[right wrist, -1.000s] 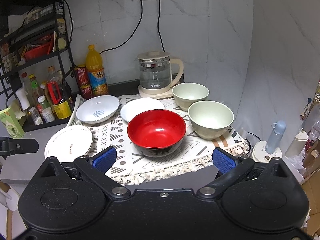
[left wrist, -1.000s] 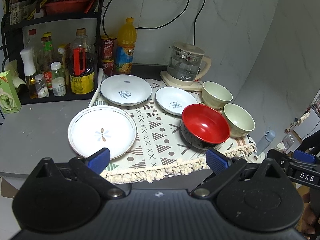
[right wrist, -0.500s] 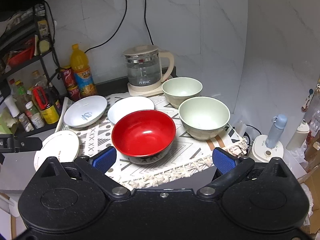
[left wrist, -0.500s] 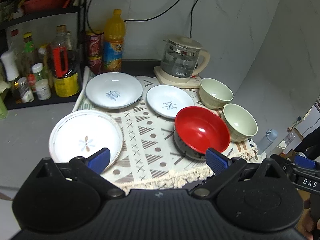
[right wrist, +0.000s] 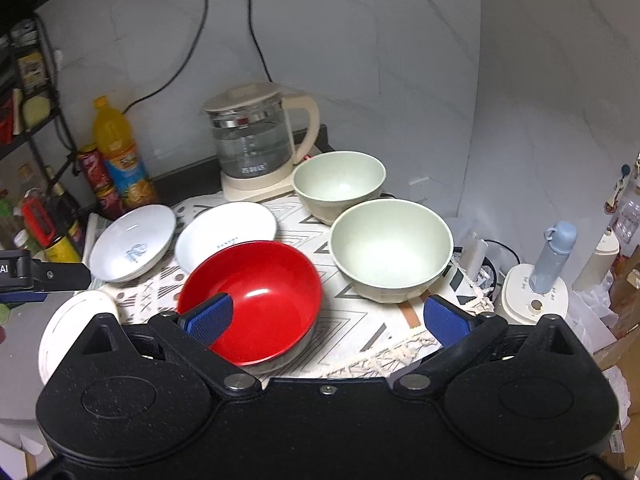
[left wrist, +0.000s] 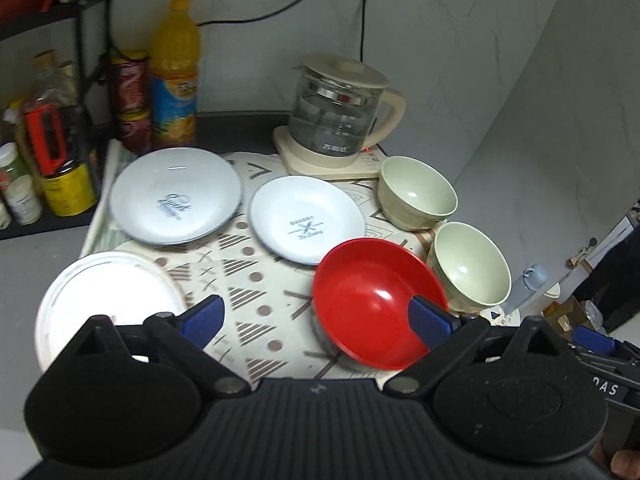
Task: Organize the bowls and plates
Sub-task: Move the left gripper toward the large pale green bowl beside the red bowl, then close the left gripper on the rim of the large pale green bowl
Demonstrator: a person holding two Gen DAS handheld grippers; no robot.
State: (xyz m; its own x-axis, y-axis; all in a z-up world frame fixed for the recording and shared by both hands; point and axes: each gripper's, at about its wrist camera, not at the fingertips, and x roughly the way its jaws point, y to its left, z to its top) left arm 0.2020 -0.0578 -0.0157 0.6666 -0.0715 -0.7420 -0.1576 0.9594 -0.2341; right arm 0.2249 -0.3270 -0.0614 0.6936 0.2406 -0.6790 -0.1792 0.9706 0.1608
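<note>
Two hand-held grippers close in on a spread of unsorted crockery, with the red bowl (right wrist: pixel 256 300) as the hub of the scene on a patterned cloth (left wrist: pixel 256 280) over the surface. The right hand-held gripper (right wrist: pixel 327 318) stands released and empty, its jaws having just been closing a little from their widest with nothing pressed between them; one blue pad (right wrist: pixel 210 318) hangs over the red bowl's near rim and the other sits off to the bowl's right, below the nearer green bowl (right wrist: pixel 392 252). The left hand-held gripper (left wrist: pixel 316 318) is likewise released and holds nothing, one pad over the cloth to the left of the red bowl, the other over its right rim. Behind the red bowl lies a small white plate (left wrist: pixel 306 224); further left of that is a larger white plate (left wrist: pixel 176 196), and nearest the camera, left of the red bowl, a white plate with a ribbed rim (left wrist: pixel 104 300). A second green bowl (right wrist: pixel 340 184) stands behind the first, beside the glass kettle (right wrist: pixel 256 140). Nothing is stacked yet, so the work appears to be at its opening approach. The next move likely calls for lowering one hand-held gripper so a bowl's rim sits between the pads, then clenching firmly; the glossy, curved wall may slip if pinched too shallowly.
</note>
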